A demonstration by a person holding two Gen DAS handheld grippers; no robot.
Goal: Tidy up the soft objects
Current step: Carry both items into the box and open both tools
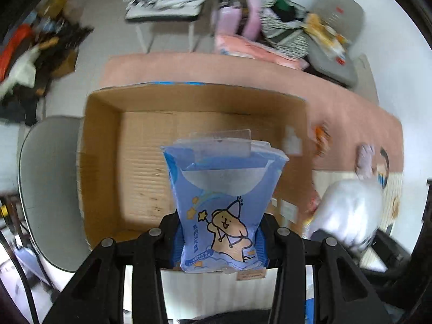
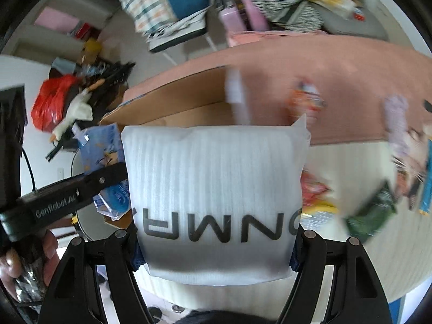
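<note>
Closest to the left wrist camera, the left gripper (image 1: 220, 239) has its two black fingers clamped on a blue plastic pouch with a cartoon bear print (image 1: 222, 202), which stands upright at the lower centre of the frame. Behind the pouch lies an open brown cardboard box (image 1: 102, 140), and the pouch is held above its near edge. The box rests on a table with a pink cloth (image 1: 189, 67), and a grey round chair (image 1: 48, 189) is at the left side.

Nearest in the right wrist view, the right gripper (image 2: 216, 245) is closed on a white foam-wrapped package with black letters (image 2: 216, 189), filling the centre of the frame. Just to its left, the left gripper and the blue pouch appear again. On the right part of the table lie several blurred snack packets (image 2: 370, 216). Farther away, at the upper part of both frames, there are chairs loaded with folded fabrics (image 2: 162, 2), and a red plastic bag (image 2: 51, 102) lies on the floor at the left.
</note>
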